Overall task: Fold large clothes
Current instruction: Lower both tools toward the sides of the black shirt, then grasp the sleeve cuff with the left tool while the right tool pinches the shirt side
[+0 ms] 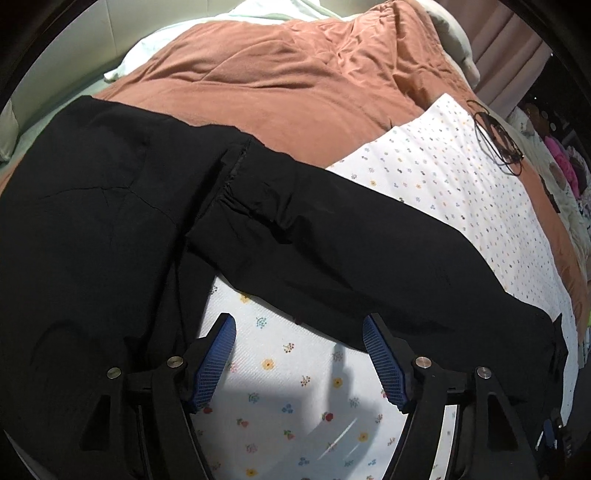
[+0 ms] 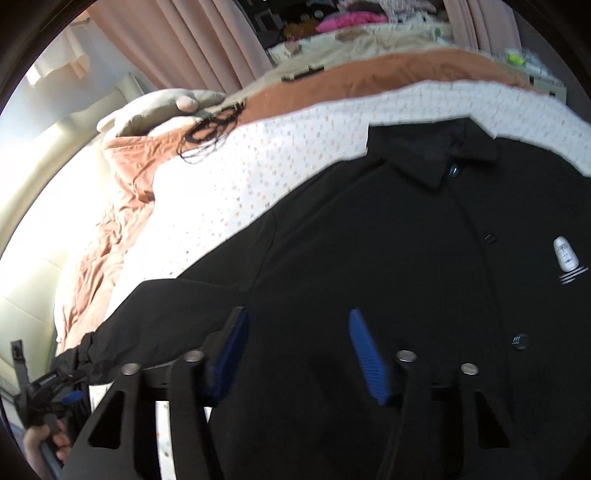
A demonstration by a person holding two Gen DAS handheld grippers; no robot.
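A large black jacket (image 2: 406, 240) lies spread on a white floral sheet (image 1: 288, 369), front up, with its collar (image 2: 432, 155) at the far side and a white logo (image 2: 565, 254) on the chest. In the left wrist view its body (image 1: 81, 221) is at left and one sleeve (image 1: 369, 258) stretches right to a cuff (image 1: 554, 339). My left gripper (image 1: 299, 325) is open and empty, just below that sleeve, over the sheet. My right gripper (image 2: 297, 317) is open and empty, over the jacket's lower front. The left gripper (image 2: 55, 398) shows at the sleeve cuff.
A rust-orange duvet (image 1: 277, 74) covers the bed beyond the sheet. A tangled black cord (image 1: 498, 140) lies on the sheet's far corner. Pale pillows (image 2: 155, 107), pink curtains (image 2: 192, 44) and cluttered colourful items (image 2: 351, 18) lie beyond the bed.
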